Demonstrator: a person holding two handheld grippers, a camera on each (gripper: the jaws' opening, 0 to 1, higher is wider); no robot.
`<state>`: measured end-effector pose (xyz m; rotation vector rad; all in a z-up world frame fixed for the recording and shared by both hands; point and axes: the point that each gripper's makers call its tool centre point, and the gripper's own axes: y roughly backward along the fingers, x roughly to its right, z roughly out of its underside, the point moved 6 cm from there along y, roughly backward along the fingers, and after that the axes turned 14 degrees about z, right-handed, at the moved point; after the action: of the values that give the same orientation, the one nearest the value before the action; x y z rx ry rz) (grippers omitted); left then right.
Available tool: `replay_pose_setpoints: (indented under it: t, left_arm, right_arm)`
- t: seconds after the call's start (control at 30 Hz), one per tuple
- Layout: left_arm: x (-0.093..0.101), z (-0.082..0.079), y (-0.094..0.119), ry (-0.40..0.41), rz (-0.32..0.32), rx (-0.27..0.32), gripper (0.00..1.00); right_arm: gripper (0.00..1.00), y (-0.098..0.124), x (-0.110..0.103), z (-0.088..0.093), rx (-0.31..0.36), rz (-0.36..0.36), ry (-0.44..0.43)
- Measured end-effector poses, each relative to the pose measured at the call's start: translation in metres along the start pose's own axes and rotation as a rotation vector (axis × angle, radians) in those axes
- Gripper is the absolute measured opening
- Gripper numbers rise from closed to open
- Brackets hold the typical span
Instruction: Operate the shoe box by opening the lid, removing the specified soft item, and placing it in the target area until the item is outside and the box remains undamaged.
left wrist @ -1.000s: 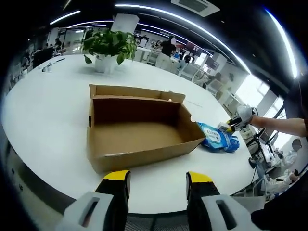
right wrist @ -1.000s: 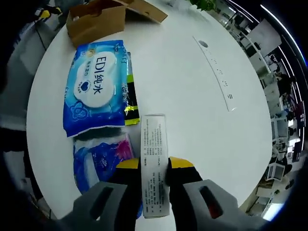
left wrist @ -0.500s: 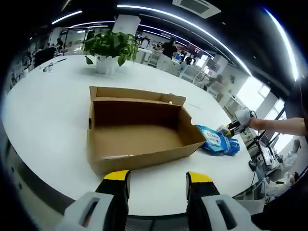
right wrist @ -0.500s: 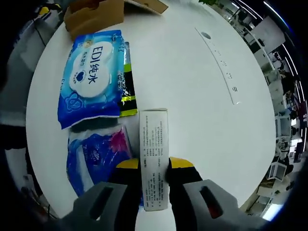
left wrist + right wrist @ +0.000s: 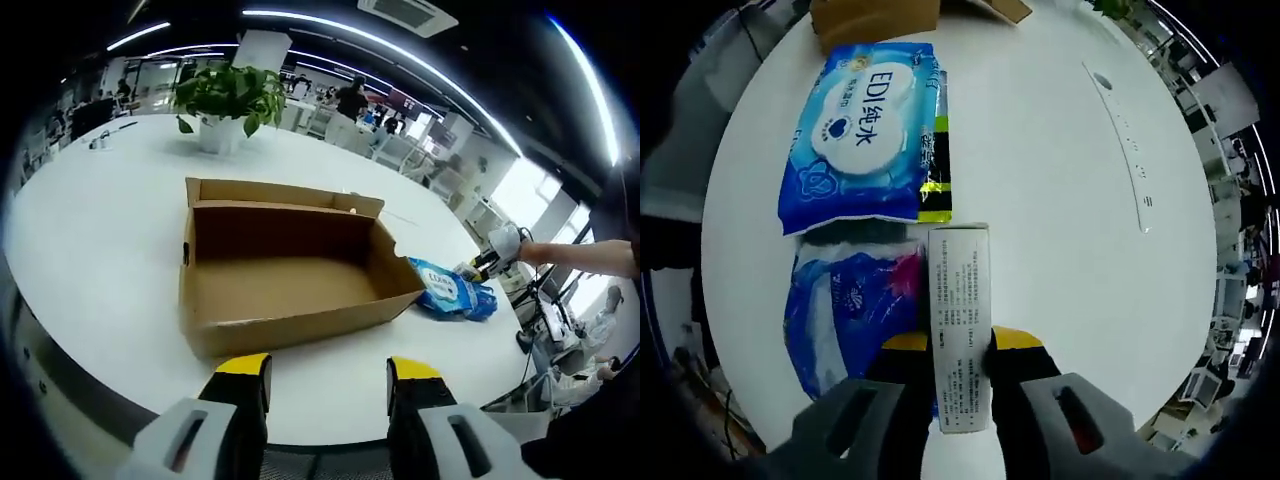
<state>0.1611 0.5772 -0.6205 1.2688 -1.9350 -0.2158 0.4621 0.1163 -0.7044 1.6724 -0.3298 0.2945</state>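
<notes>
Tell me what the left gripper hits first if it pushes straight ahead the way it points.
Probably the near long wall of the open cardboard box: it sits straight ahead of the left gripper on the white table. Depth is uncertain.

A: Where does the left gripper view sit?
B: Low, near the open shoe box (image 5: 285, 270), facing it.
A: The right gripper view?
B: Beyond the box (image 5: 875, 17), looking down; both share it.

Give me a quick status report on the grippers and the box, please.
Left hand-held gripper open, before the empty open shoe box. Right hand-held gripper shut on white carton over the blue wipes packs. Nothing blocking.
</notes>
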Motion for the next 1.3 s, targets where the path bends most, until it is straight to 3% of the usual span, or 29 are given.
replay_pose_setpoints:
  t: [0.4,0.7,1.03,1.3]
  left_arm:
    - [-0.002,-0.005,-0.009,-0.035,0.041,-0.038,0.47]
    - [0.005,-0.014,-0.022,-0.081,0.106,-0.066,0.47]
    - [0.006,-0.017,-0.023,-0.123,0.163,-0.096,0.47]
    - [-0.001,-0.016,-0.016,-0.145,0.196,-0.115,0.47]
  right_arm:
    - [0.22,0.02,0.01,0.001,0.01,0.083,-0.088]
    - [0.23,0.045,0.015,0.016,0.036,0.187,-0.259]
    - [0.27,0.077,0.002,0.015,0.157,0.254,-0.62]
    - [0.29,0.096,-0.034,0.007,0.251,0.253,-0.89]
